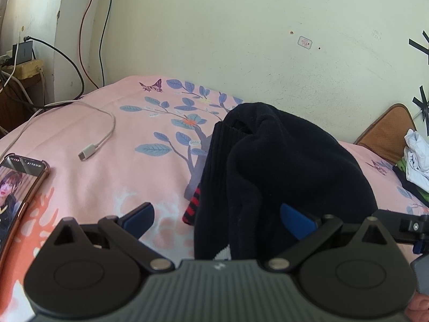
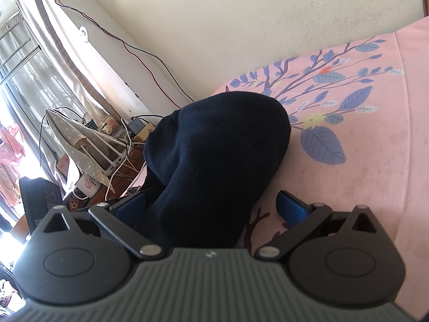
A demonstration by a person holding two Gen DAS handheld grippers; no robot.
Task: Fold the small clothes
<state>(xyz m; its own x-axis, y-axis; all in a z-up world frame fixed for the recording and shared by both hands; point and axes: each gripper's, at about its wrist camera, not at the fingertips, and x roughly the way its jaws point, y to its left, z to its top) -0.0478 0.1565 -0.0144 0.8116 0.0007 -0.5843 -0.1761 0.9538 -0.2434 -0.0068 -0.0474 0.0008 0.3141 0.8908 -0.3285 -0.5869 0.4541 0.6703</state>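
- The left gripper [image 1: 217,218] had its blue pads [image 1: 139,216] spread wide, released, with a black sock [image 1: 281,166] bunched between them and mounded up on the bed sheet [image 1: 107,177].
- The right gripper [image 2: 211,209] was likewise spread and clenched nothing; the same dark sock rose between its pads.
- Under the sock's left side, a red-and-black striped piece [image 1: 192,208] peeked out.
- A phone [image 1: 18,187] lay at the sheet's left edge, a white cable plug [image 1: 87,153] just beyond it.
- A pile of clothes [image 1: 414,166] sat at the right edge, near the wall [image 1: 241,26].
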